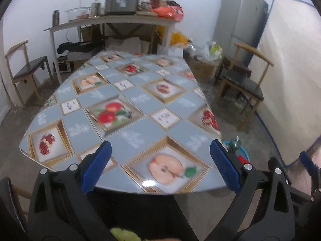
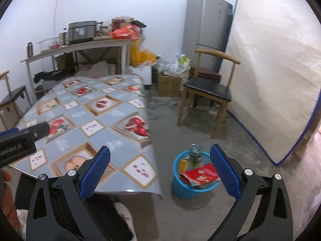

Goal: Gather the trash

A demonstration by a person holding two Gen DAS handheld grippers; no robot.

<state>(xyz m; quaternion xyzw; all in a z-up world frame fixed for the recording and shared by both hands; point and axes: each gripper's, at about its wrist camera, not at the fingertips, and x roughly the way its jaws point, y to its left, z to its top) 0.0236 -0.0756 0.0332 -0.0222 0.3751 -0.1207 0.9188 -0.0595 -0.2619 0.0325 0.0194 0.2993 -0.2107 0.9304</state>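
We see tabletop [image 1: 140, 104] bare, open passage across it. Floor strip [image 2: 166, 108] between table edge and chair [image 2: 208, 92] free. Blue bin [image 2: 192, 178] stands on floor just beside table corner, bottle [image 2: 194, 152] and red wrapper [image 2: 200, 173] sticking up from it. Mattress [image 2: 276, 70] walls off right side.

So our right tongs [image 2: 160, 172] are spread wide with nothing between the blue pads [image 2: 224, 172]. Just past them on the concrete floor [image 2: 200, 124] sits a blue bin [image 2: 186, 189], right beside the desk [image 2: 84, 120] with the fruit-print cloth. In the bin we've got a red wrapper [image 2: 200, 173] lying across the top, a green bottle [image 2: 195, 152] standing upright and something yellow [image 2: 183, 164] tucked in. The left tongs [image 2: 24, 135] poke in over the desk at the left edge. A wooden chair [image 2: 208, 92] stands further back.
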